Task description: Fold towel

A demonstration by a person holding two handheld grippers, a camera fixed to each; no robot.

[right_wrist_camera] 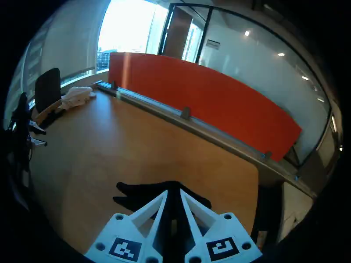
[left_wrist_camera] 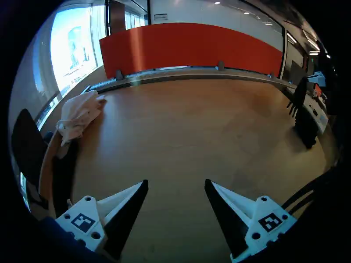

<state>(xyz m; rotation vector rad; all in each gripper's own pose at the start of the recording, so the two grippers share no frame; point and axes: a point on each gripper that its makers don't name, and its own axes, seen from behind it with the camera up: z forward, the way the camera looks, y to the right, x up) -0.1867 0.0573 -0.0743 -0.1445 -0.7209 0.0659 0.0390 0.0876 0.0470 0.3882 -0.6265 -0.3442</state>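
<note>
A pale crumpled towel [left_wrist_camera: 78, 115] lies bunched at the far left corner of the wooden table [left_wrist_camera: 188, 131]. My left gripper [left_wrist_camera: 175, 182] stands open low over the near part of the table, far from the towel, with nothing between its fingers. In the right gripper view the same towel [right_wrist_camera: 75, 97] is a small heap at the far left end of the table [right_wrist_camera: 109, 144]. My right gripper [right_wrist_camera: 173, 192] has its fingers drawn together with only a thin gap. A flat black pronged shape [right_wrist_camera: 131, 193] sits just under and ahead of its tips.
An orange partition [left_wrist_camera: 193, 46] with a metal rail runs along the table's far edge. A black chair [left_wrist_camera: 26, 140] stands past the table's left end by the towel. A dark pronged object [left_wrist_camera: 302, 111] rises at the right edge. Windows are behind the towel corner.
</note>
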